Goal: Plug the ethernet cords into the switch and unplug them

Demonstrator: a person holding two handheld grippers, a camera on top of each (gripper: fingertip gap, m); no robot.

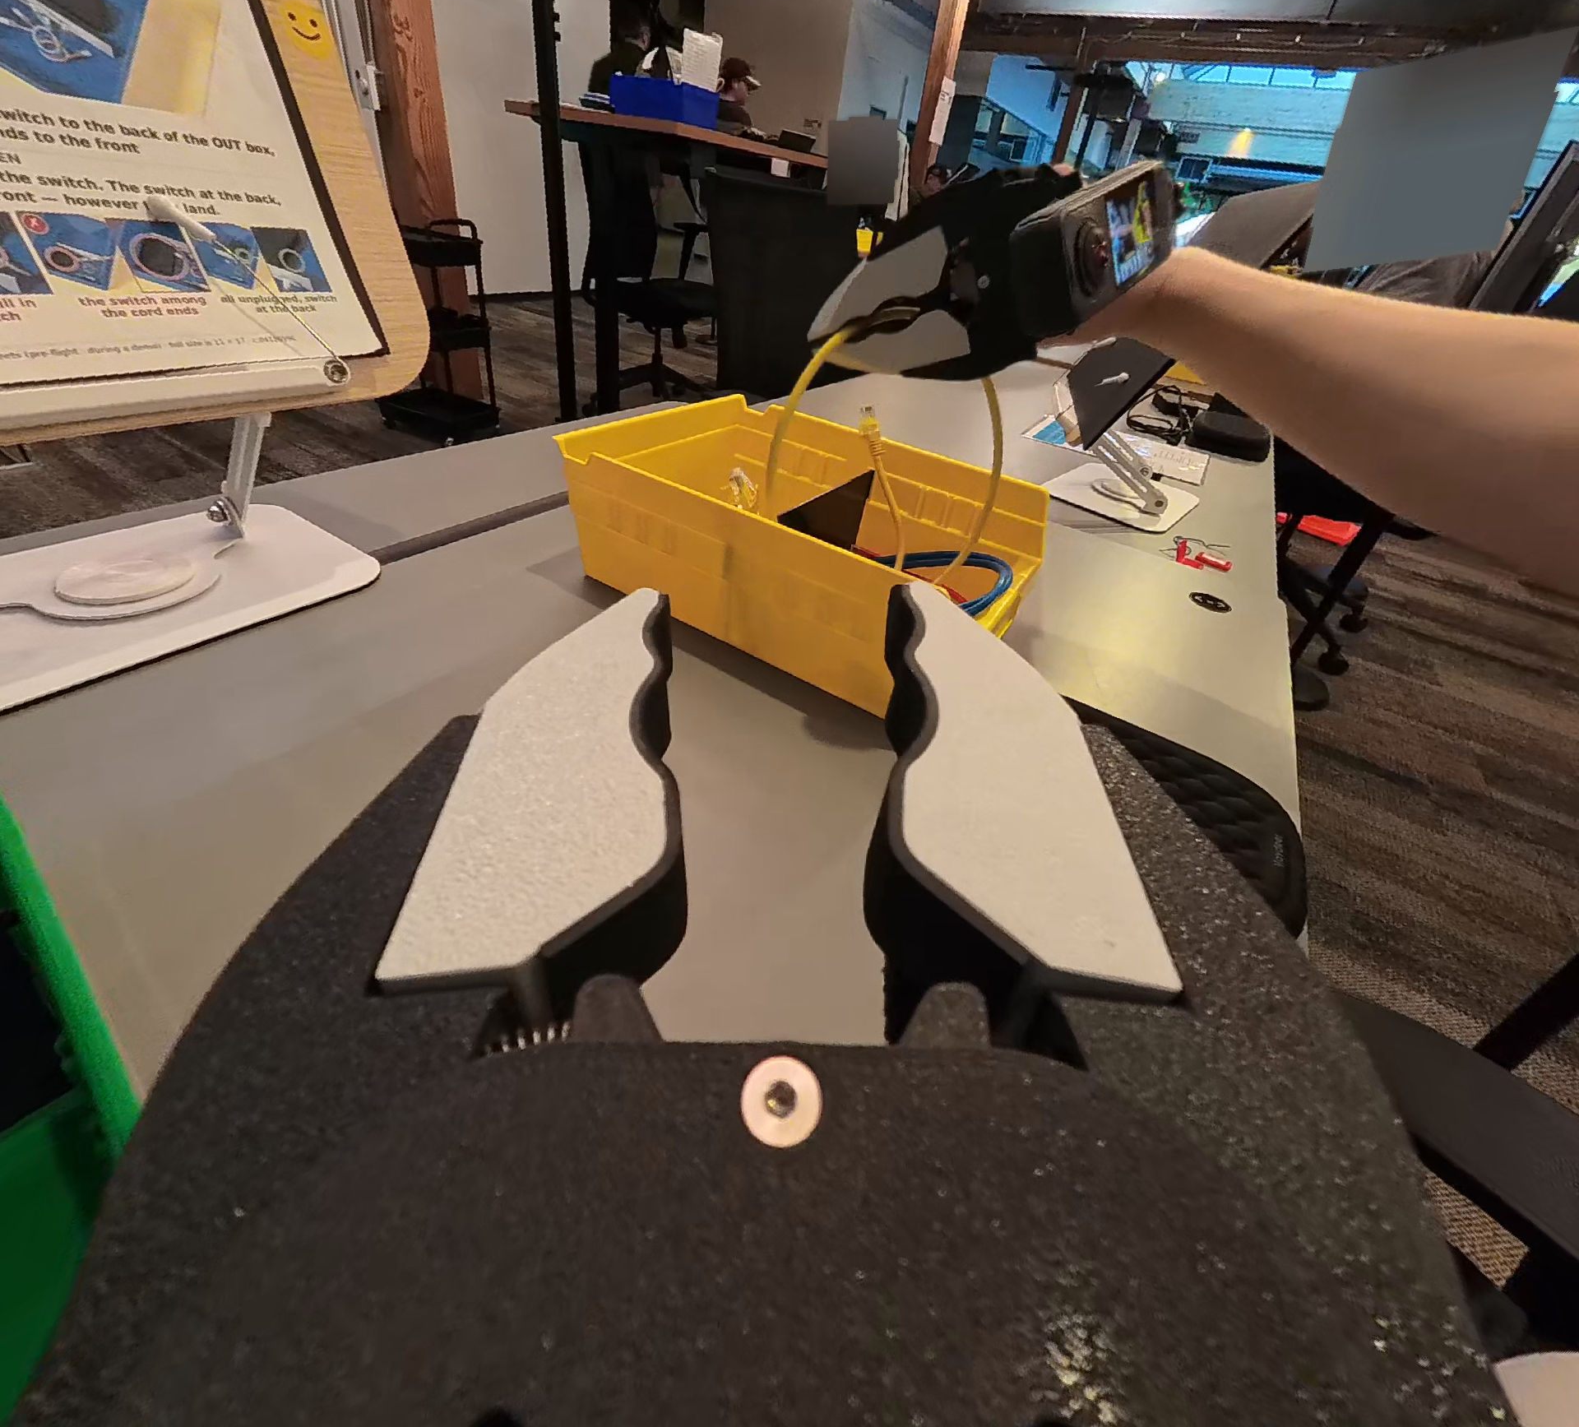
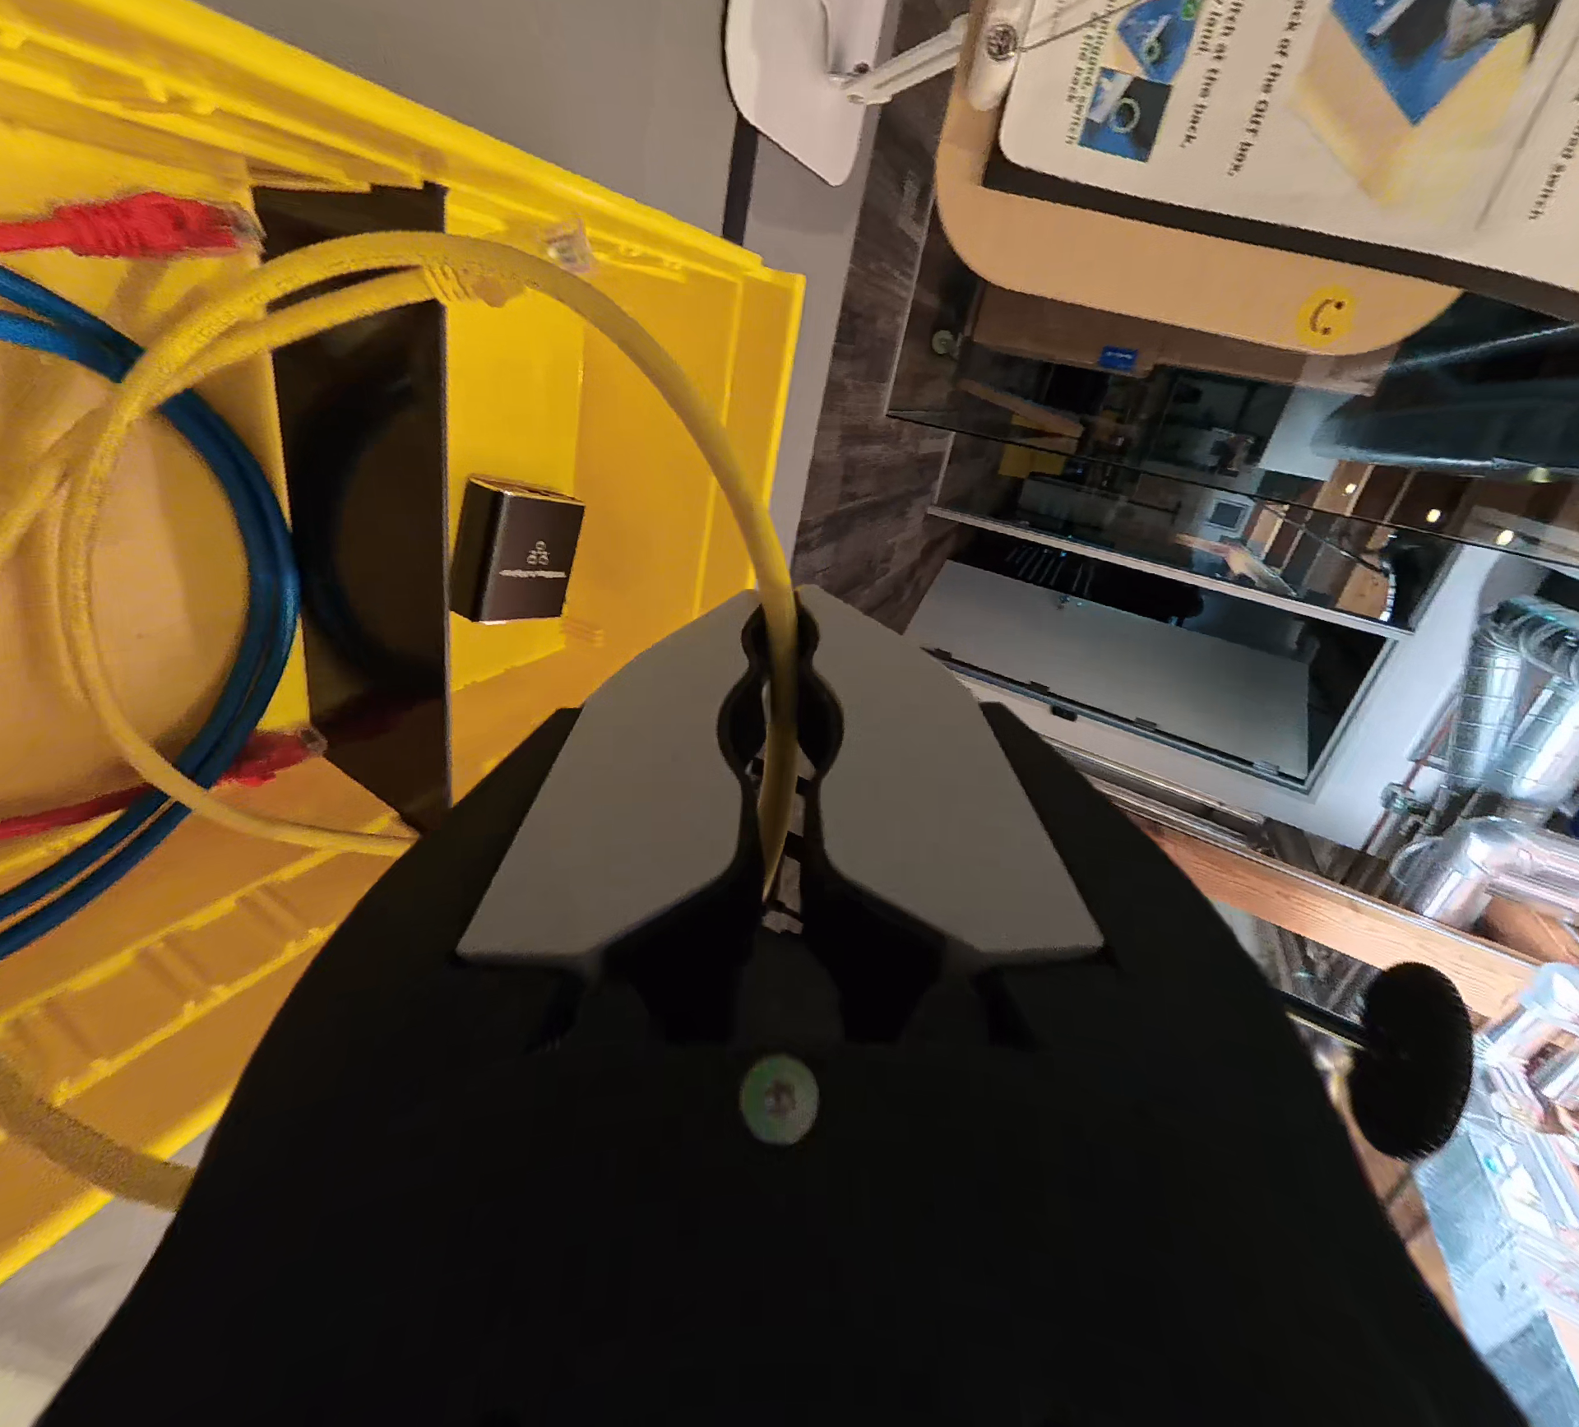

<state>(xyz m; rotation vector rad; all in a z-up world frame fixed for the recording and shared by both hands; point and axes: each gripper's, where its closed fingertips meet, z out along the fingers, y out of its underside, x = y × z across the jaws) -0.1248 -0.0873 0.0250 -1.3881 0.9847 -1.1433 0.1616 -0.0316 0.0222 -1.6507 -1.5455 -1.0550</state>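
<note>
The yellow cord (image 2: 683, 395) is pinched between the pads of the right tongs (image 2: 782, 608), which hang above the yellow bin (image 1: 769, 583); the cord loops down from them into the bin. Below the tongs, blue (image 2: 256, 497) and red (image 2: 120, 228) cords lie coiled beside a black divider (image 2: 376, 531), with a small black switch (image 2: 517, 561) just beyond it. The left tongs (image 1: 777, 617) stand wide and bare over the grey worktop (image 1: 342, 745), short of the bin.
</note>
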